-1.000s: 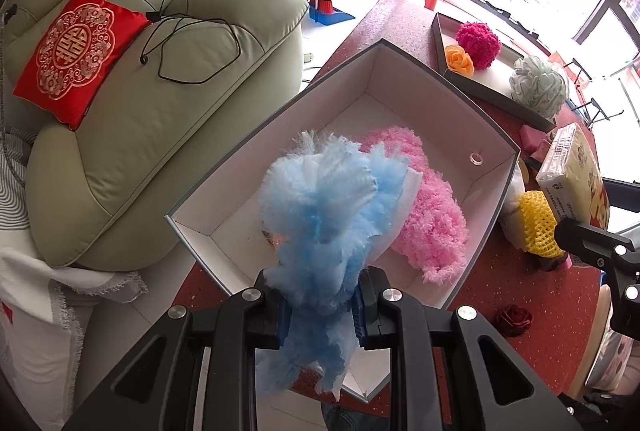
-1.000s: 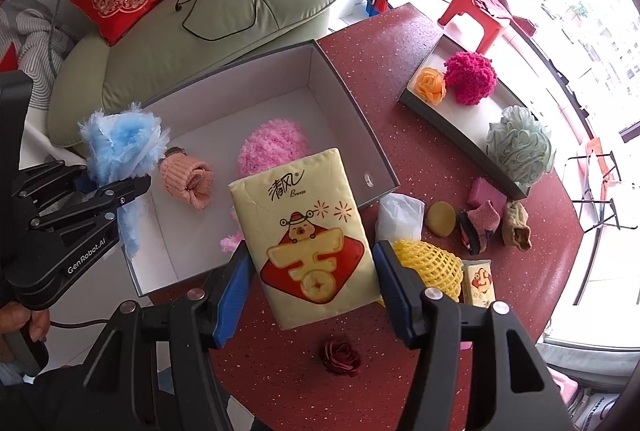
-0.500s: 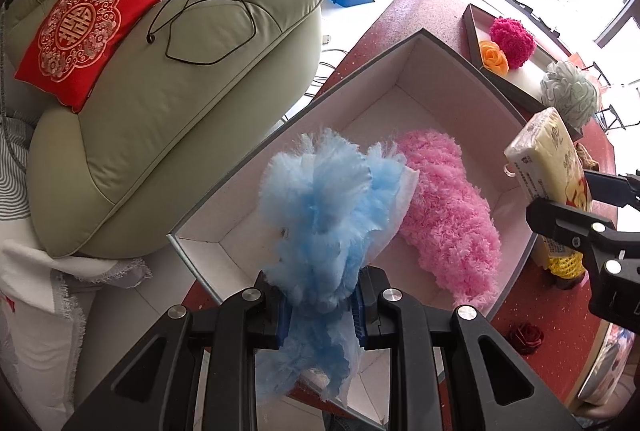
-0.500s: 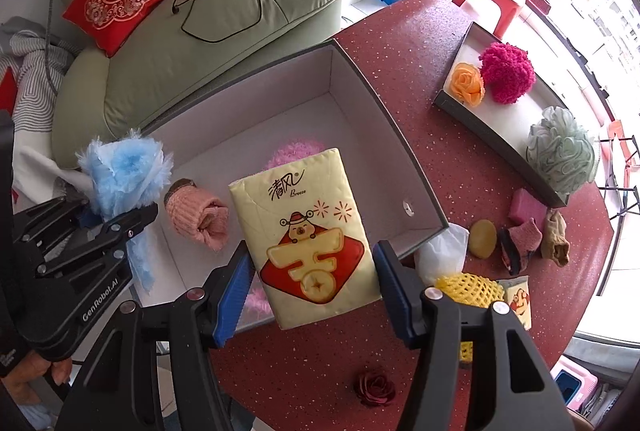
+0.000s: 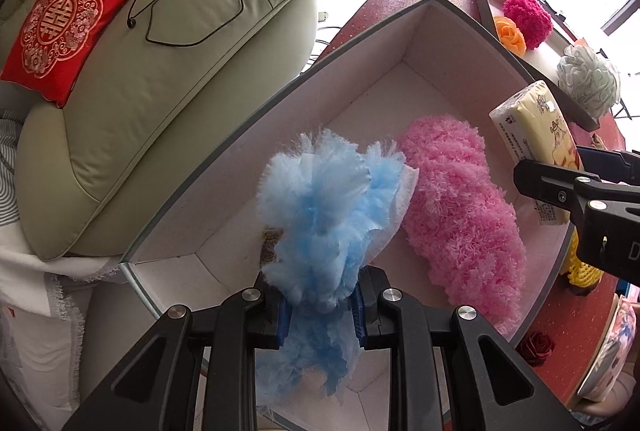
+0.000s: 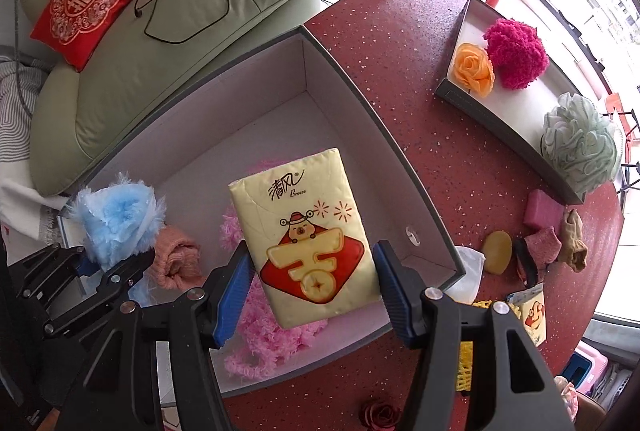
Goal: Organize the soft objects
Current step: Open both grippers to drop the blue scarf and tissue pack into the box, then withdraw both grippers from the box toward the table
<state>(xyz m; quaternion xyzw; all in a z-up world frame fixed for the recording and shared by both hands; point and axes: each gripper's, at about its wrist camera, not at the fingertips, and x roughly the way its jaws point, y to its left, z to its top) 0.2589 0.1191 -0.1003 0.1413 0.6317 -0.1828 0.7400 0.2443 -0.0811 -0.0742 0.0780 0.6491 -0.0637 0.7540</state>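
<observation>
Over the grey box (image 6: 404, 167) near the red tabletop's sofa-side edge, left gripper (image 5: 320, 307) pinching a blue fluffy duster (image 5: 332, 203), right gripper (image 6: 312, 283) clamping a yellow tissue pack (image 6: 308, 247); pink fluffy piece (image 5: 460, 207) on the box floor, beneath both

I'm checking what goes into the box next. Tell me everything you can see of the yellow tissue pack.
The yellow tissue pack is a soft, flat rectangular packet in glossy pale yellow plastic film, printed with dark script near its top and a red and gold cartoon emblem below. The right tongs grip it by its two long sides, blue pads pressed into the wrap. It hangs over the large open grey box, above the pink fluffy item lying inside. It looks intact and unopened. Nothing but the pads touches it.
</observation>
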